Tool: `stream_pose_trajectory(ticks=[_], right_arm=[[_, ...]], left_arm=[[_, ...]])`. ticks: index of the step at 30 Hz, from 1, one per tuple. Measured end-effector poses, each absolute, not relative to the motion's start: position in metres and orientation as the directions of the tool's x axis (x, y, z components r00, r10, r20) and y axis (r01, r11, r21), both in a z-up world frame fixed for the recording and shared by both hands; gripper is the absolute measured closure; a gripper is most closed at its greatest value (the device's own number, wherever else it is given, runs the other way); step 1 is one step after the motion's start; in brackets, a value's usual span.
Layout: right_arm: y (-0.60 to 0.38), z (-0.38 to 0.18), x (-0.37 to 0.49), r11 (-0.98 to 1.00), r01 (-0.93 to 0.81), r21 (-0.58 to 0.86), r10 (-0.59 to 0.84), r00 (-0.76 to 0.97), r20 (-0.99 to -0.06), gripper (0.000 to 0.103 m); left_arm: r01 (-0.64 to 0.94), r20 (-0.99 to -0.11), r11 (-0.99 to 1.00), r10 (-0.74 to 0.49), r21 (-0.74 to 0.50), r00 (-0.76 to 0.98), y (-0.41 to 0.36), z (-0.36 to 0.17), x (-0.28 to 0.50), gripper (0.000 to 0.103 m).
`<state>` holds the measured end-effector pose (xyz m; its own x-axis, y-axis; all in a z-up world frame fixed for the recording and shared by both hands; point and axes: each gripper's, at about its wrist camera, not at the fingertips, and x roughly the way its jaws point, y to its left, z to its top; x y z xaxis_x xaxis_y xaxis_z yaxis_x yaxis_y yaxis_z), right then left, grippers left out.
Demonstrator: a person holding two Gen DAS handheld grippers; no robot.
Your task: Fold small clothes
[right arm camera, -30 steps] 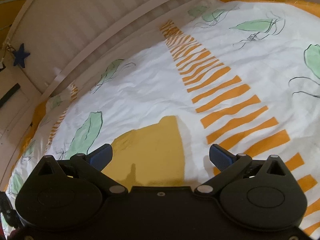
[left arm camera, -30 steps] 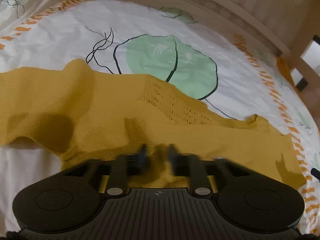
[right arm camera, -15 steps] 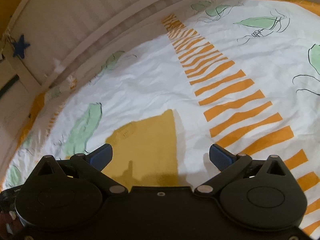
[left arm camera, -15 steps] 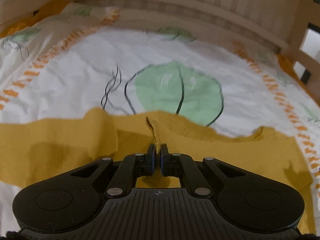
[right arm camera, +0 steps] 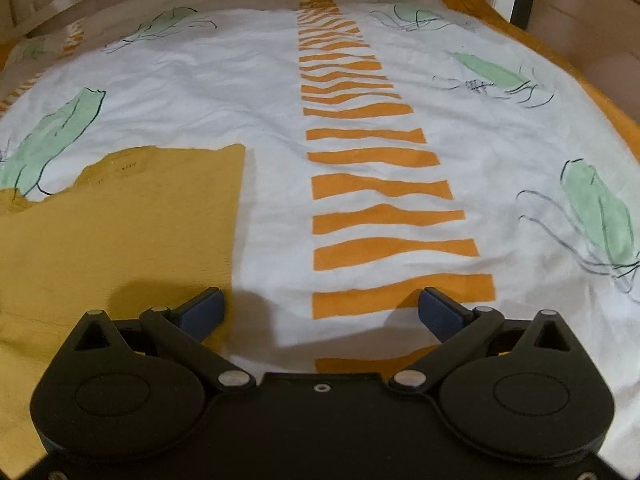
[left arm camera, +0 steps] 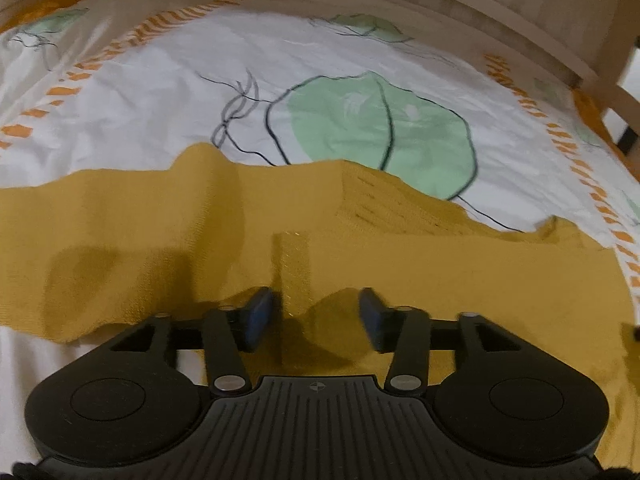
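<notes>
- Left gripper (left arm camera: 316, 314): jaws spread, holding nothing, blue pads just above the garment (left arm camera: 280, 240)
- Between its pads a narrow raised strip of the yellow knit runs away from the camera
- Right gripper (right arm camera: 320, 312): jaws spread wide and empty; its left pad (right arm camera: 202, 314) sits over the garment's edge, its right pad over the sheet (right arm camera: 272, 80)
- Garment: mustard-yellow knit, lying mostly flat across the bed, an openwork panel on its far edge
- Sheet: white, with green leaves and an orange striped band (right arm camera: 376, 184)
- Wooden rail (left arm camera: 500, 20) rings the bed
</notes>
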<state>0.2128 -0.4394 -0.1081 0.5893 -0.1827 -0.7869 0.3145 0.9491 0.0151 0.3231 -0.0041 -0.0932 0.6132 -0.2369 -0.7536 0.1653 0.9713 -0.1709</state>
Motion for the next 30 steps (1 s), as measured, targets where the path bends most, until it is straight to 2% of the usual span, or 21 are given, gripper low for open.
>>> stream_pose_trajectory(ticks=[1, 3, 7, 10, 12, 15, 25, 30], right_arm=[[-0.440, -0.107, 0.212, 0.949, 0.316, 0.013, -0.186, 0.590, -0.786, 0.000], [-0.442, -0.104, 0.212, 0.944, 0.327, 0.042, -0.174, 0.602, -0.779, 0.000], [-0.449, -0.087, 0.206, 0.927, 0.325, 0.186, -0.105, 0.702, -0.704, 0.000], [-0.452, -0.075, 0.199, 0.893, 0.264, 0.363, 0.014, 0.792, -0.611, 0.000], [-0.451, -0.072, 0.198, 0.849, 0.194, 0.492, 0.129, 0.826, -0.549, 0.000], [-0.441, -0.074, 0.203, 0.799, 0.116, 0.590, 0.247, 0.831, -0.498, 0.000], [-0.374, -0.075, 0.215, 0.769, -0.057, 0.637, 0.436, 0.775, -0.458, 0.000], [-0.344, -0.072, 0.211, 0.768, -0.135, 0.626, 0.486, 0.759, -0.433, 0.000]], left_arm=[[0.177, -0.754, 0.968, -0.250, -0.179, 0.607, -0.004, -0.092, 0.322, 0.046], [0.196, -0.759, 0.963, -0.268, -0.187, 0.593, -0.003, -0.091, 0.320, 0.030], [0.200, -0.753, 0.958, -0.284, -0.204, 0.593, 0.001, -0.086, 0.311, 0.023], [0.185, -0.735, 0.959, -0.284, -0.216, 0.615, 0.013, -0.077, 0.302, 0.014], [0.174, -0.724, 0.960, -0.278, -0.217, 0.631, 0.025, -0.071, 0.297, 0.013], [0.152, -0.724, 0.969, -0.248, -0.197, 0.644, 0.044, -0.062, 0.295, 0.013], [-0.075, -0.720, 0.970, -0.119, -0.232, 0.684, 0.146, -0.038, 0.303, 0.012], [-0.173, -0.717, 0.966, -0.016, -0.190, 0.696, 0.196, -0.027, 0.307, 0.012]])
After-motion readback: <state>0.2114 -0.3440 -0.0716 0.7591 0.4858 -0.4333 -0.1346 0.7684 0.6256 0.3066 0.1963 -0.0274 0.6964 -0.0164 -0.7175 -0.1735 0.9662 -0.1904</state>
